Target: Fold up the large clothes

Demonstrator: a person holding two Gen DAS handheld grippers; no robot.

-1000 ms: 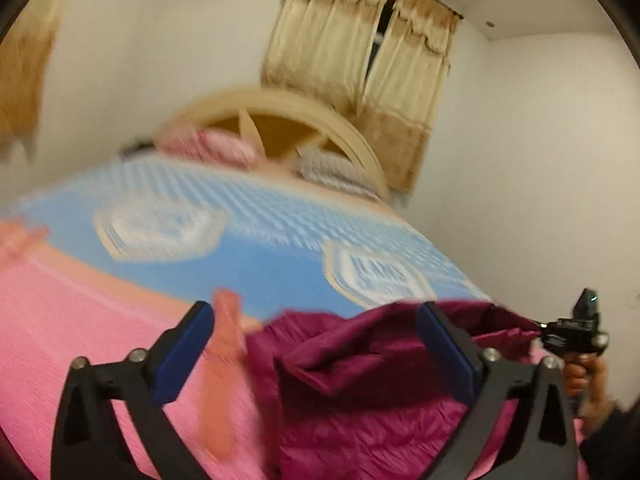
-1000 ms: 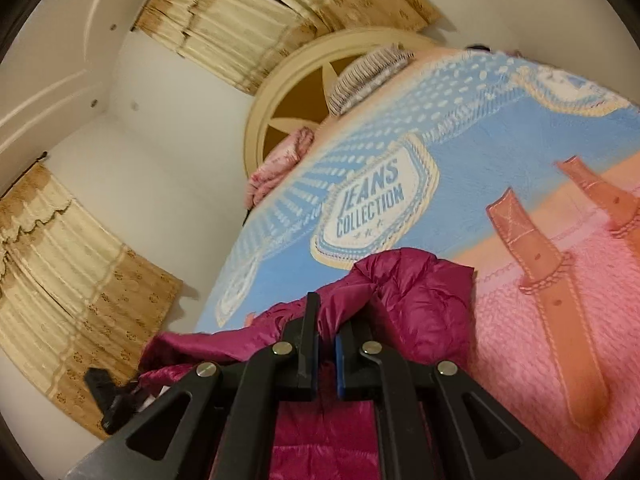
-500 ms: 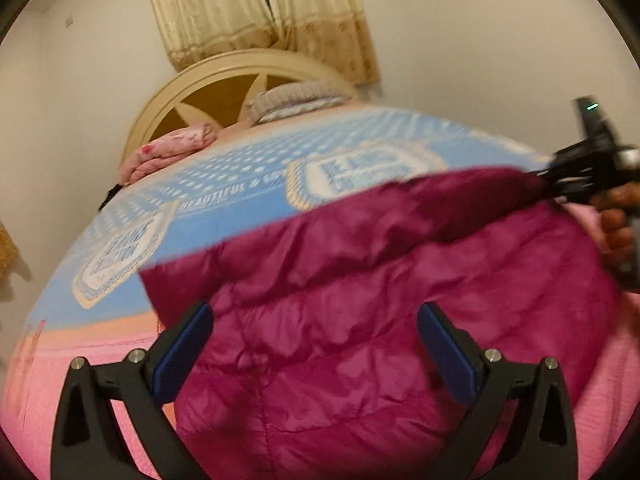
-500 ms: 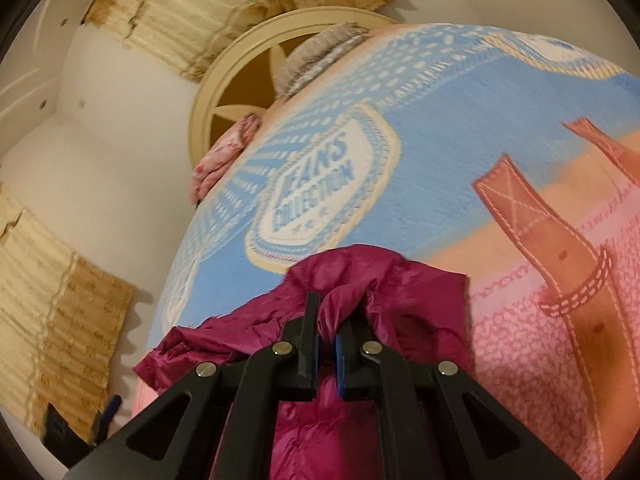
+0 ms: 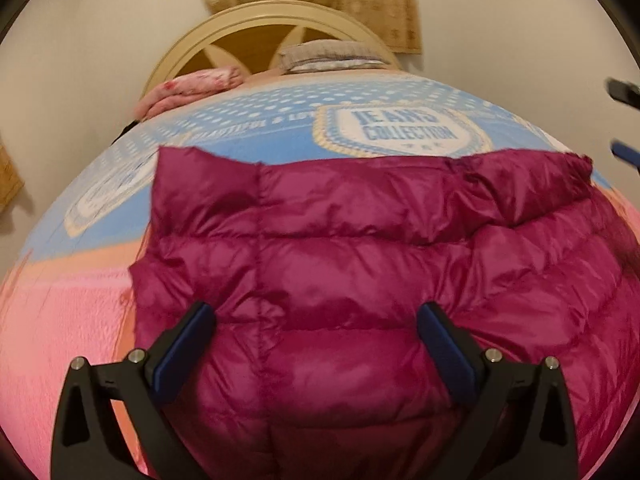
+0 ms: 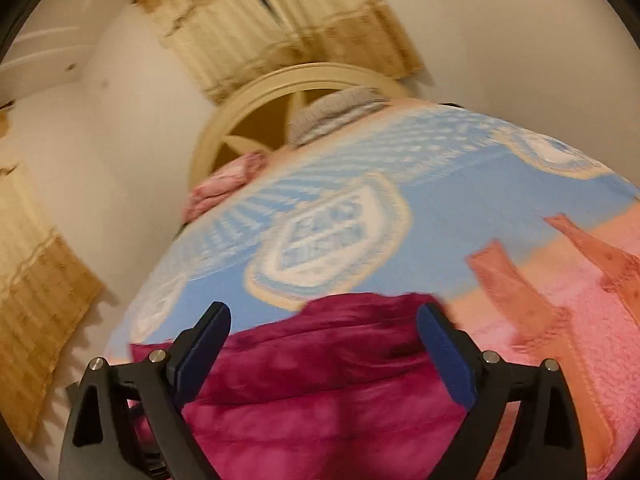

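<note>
The magenta puffer jacket (image 5: 360, 280) lies spread on the bed (image 5: 248, 148), its far hem toward the headboard (image 5: 272, 24), over the pink-and-blue blanket's middle. The right gripper (image 6: 322, 344) has just sprung its jaws wide, nothing between them; the left gripper (image 5: 316, 344) hovers with jaws apart too. Next, I'd guess — smooth the panel flat before folding. Its long axis seems to run foot-to-headboard.

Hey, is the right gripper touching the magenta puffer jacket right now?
Cannot tell. In the right wrist view the right gripper has just opened wide over the magenta puffer jacket; nothing is pinched, but blur hides any gap beneath its fingers.
</note>
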